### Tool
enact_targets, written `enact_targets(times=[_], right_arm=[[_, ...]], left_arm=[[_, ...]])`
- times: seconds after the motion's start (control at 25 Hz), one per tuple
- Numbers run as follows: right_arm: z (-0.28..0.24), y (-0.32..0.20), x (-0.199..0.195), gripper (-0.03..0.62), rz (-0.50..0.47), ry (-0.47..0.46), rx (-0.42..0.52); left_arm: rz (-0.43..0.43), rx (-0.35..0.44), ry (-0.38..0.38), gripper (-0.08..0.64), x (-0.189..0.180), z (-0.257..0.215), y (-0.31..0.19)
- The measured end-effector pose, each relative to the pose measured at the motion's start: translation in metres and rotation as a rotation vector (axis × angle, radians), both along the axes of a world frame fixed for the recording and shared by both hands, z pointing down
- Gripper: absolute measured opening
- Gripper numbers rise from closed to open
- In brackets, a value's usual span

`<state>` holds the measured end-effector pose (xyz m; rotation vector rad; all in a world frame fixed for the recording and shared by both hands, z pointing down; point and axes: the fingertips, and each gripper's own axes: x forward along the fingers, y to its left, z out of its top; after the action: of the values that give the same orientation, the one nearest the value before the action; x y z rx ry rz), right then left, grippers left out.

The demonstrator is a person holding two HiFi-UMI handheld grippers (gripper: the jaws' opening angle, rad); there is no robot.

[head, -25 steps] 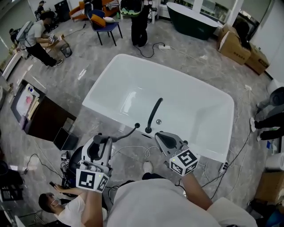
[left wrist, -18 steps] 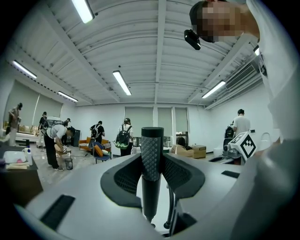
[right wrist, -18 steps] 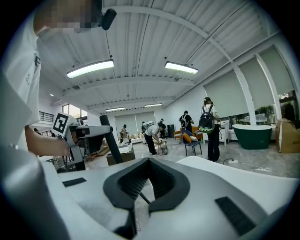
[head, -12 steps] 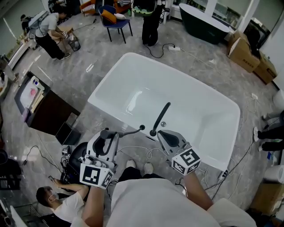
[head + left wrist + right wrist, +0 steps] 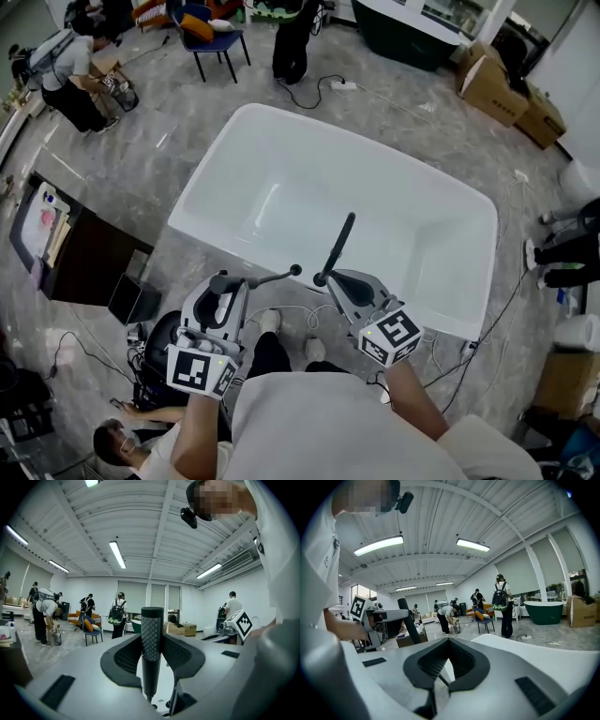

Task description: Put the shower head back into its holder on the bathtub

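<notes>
Left gripper (image 5: 223,283) pinches the shower head (image 5: 272,277) beside the near bathtub rim (image 5: 208,231); right gripper (image 5: 330,279) pressed together

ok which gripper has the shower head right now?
The left gripper: its jaws clamp the dark textured shower head handle between them. The right gripper has its jaws together with nothing between them.
</notes>
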<state>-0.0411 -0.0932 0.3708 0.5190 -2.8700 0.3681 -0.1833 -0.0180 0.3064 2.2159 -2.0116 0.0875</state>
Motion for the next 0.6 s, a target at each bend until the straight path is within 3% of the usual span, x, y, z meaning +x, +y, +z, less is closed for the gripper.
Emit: enact_targets(times=[0.28, 0.6], right_arm=[[0.003, -0.014, -0.022, 0.015, 0.105, 0.018, 0.002], [0.017, -0.028, -0.015, 0.015, 0.248, 0.058, -0.034]], left_arm=[[0.147, -0.045, 0.023, 0.141, -0.012, 0.022, -0.031], [0.327, -0.102, 0.029, 0.141, 0.002, 0.047, -0.065]])
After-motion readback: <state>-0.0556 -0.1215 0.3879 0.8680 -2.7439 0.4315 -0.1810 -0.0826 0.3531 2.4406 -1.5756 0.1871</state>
